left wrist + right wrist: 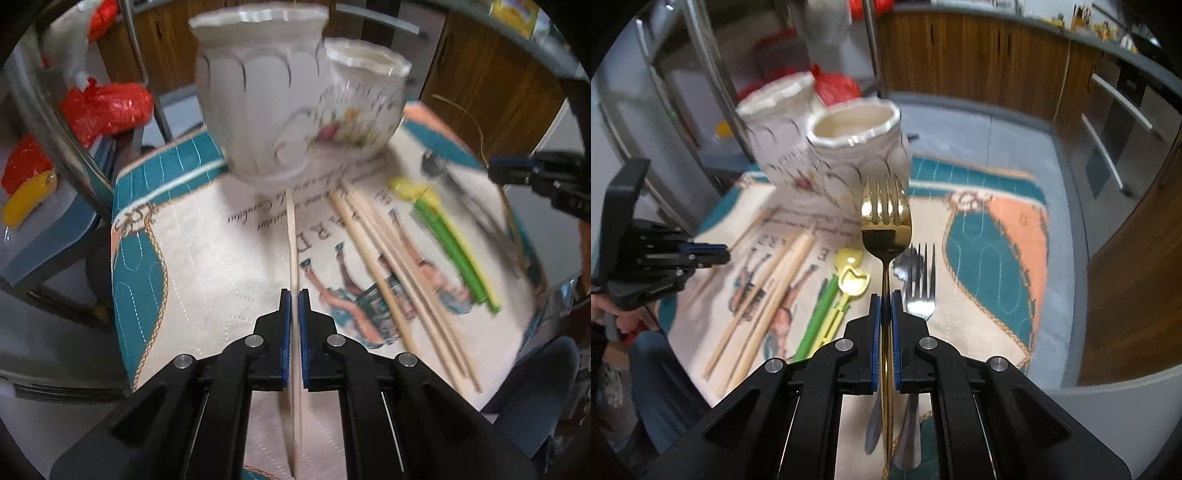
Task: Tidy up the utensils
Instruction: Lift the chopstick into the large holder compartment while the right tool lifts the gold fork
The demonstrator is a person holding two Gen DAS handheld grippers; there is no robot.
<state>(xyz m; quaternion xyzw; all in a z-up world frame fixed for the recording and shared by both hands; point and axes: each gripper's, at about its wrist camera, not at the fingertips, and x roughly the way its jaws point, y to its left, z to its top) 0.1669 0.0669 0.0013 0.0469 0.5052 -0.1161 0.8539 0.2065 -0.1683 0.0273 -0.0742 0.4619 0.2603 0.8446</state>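
Wood-panelled cabinets (979, 62) back a counter (1015, 140) spread with a quilted printed placemat (207, 258), on which two fluted ceramic vases (258, 107) stand touching each other. Our left claw (294, 299) is pinched narrow on a single wooden chopstick (291, 229) whose tip points at the nearer vase's base, while the right claw (885, 301) is clamped on the handle of a gold fork (885, 214), tines forward and level with the vase mouth (853, 125). To finish this step well, we would judge it best to lift each utensil clear of the rim, tip it upright, and lower it straight in (one holder for chopsticks, the other for metal cutlery, seems sensible) before easing the grip. Still lying on the mat are more chopsticks (373, 251), green and yellow plastic utensils (450, 236) and a silver fork (921, 284). Writing on the mat is partly legible: large letters "ARD" and a cursive line too blurred to read.
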